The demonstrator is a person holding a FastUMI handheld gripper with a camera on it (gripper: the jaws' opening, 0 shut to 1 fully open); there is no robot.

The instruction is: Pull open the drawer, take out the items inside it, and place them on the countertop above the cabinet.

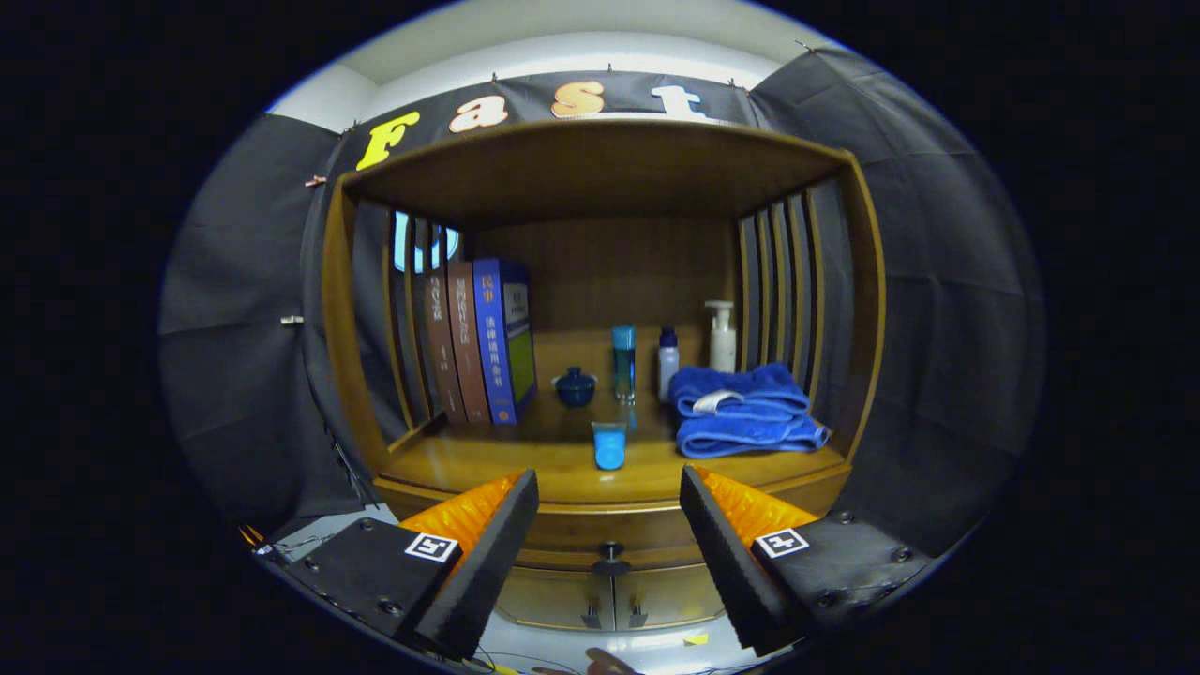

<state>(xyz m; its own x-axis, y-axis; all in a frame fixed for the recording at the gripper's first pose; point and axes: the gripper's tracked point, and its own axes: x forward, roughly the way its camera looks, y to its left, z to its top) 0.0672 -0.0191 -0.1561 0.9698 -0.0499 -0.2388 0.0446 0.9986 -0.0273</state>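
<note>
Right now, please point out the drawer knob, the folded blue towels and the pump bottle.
drawer knob point(610, 557), gripper view, its round head.
folded blue towels point(741, 412), gripper view, front folds.
pump bottle point(722, 349), gripper view, its body.

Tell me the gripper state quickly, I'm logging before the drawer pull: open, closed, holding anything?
Gripper: open, jaws spread wide and empty, round dark drawer knob between them, untouched.

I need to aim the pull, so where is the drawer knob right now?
In the gripper view, the drawer knob sits between the open gripper fingers, on the drawer front just below the countertop edge, above the two cabinet doors.
</note>
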